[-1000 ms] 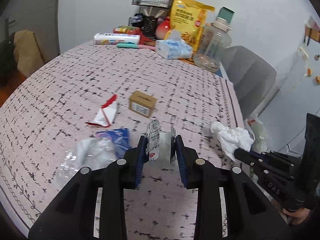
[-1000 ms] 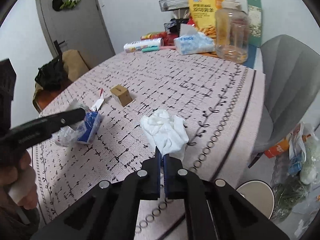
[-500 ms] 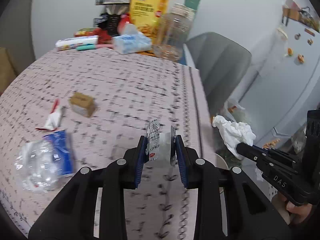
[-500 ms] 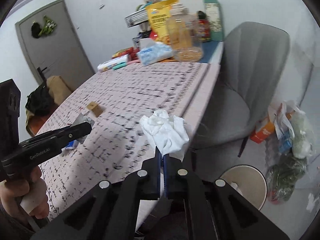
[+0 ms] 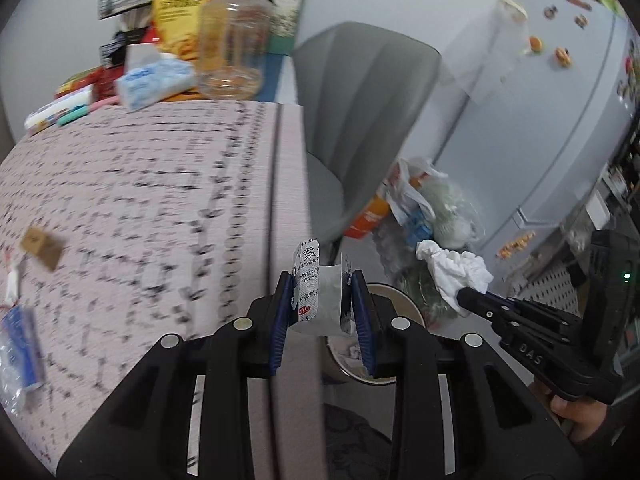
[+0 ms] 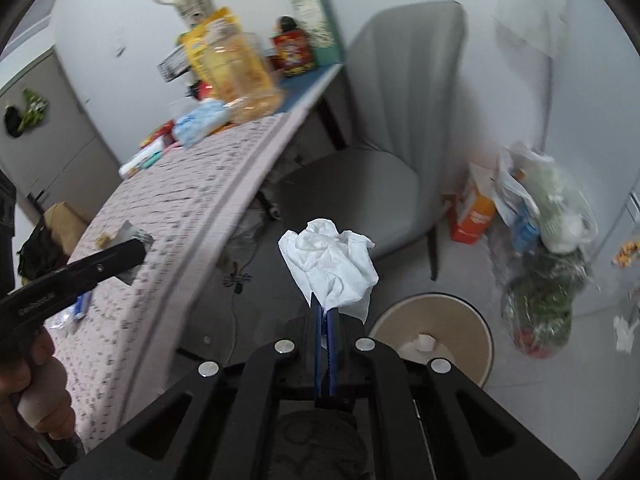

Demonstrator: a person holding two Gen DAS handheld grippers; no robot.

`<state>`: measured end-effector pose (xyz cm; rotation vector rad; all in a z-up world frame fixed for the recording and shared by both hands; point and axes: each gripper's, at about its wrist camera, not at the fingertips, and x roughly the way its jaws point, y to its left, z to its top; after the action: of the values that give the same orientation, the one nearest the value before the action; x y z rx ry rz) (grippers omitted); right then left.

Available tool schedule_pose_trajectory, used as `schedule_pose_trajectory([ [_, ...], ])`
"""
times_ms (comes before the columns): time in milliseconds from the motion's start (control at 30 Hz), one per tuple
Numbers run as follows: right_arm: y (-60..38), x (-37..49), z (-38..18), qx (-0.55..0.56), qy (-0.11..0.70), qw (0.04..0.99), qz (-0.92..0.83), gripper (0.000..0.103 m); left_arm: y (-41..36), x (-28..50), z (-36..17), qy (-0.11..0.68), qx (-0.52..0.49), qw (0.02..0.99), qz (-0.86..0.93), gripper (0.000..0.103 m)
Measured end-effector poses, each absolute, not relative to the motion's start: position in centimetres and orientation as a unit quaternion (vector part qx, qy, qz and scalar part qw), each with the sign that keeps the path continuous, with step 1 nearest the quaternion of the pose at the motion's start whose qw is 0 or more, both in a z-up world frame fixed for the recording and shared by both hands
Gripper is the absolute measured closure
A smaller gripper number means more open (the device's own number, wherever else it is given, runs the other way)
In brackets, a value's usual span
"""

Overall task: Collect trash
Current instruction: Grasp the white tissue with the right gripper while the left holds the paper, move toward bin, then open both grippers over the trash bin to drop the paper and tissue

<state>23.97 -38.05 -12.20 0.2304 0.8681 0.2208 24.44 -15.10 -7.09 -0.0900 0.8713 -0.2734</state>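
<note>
My left gripper [image 5: 322, 278] is shut on a crumpled silver medicine wrapper [image 5: 318, 292] with red and black print, held just past the table's right edge and above a round bin [image 5: 394, 300]. My right gripper [image 6: 323, 307] is shut on a crumpled white tissue [image 6: 330, 264], out over the floor left of the same bin [image 6: 436, 332], whose tan inside holds a few white scraps. Each gripper shows in the other's view: the right gripper [image 5: 460, 294] with its tissue [image 5: 452, 270], the left gripper [image 6: 140, 246] with the wrapper at the table edge.
A grey chair [image 6: 396, 120] stands beside the pink patterned table [image 5: 140, 200]. Clear bags of rubbish [image 6: 544, 240] and an orange carton [image 6: 474, 216] lie on the floor by a pale fridge [image 5: 560, 120]. A small brown box [image 5: 42, 242], wrappers, a clear jar [image 5: 234, 40] and snack packs stay on the table.
Both grippers have swung right from over the table to beyond its edge, keeping the wrapper and the tissue. The bin and floor have come into view.
</note>
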Motion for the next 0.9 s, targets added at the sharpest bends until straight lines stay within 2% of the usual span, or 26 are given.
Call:
schedule_pose_trajectory([
  [200,-41.9,25.0,-15.3,0.138,0.435,0.886,0.078,0.099,-18.9,26.5,-8.2,0.437,-0.028,0.886,-0.154,0.073],
  [300,-43.2,25.8,-17.1,0.136,0.447,0.882,0.066,0.094,-20.6,27.2,-9.0,0.446,-0.021,0.880,-0.161,0.073],
  [333,-43.6,26.1,-17.7,0.135,0.452,0.879,0.066,0.088,-21.3,27.4,-9.3,0.450,-0.019,0.878,-0.165,0.073],
  [367,-44.0,26.2,-18.2,0.138,0.452,0.879,0.065,0.064,-21.7,27.5,-9.5,0.452,-0.016,0.876,-0.167,0.073],
  [400,-44.4,26.2,-18.4,0.140,0.448,0.881,0.061,0.047,-22.1,27.6,-9.7,0.455,-0.013,0.874,-0.169,0.073],
  [600,-47.3,25.8,-20.9,0.168,0.459,0.872,0.034,0.048,-24.3,28.3,-11.0,0.469,0.002,0.864,-0.181,0.073],
  [900,-51.5,23.0,-21.3,0.196,0.449,0.872,-0.001,0.048,-27.9,28.8,-12.4,0.486,0.017,0.848,-0.210,0.073],
])
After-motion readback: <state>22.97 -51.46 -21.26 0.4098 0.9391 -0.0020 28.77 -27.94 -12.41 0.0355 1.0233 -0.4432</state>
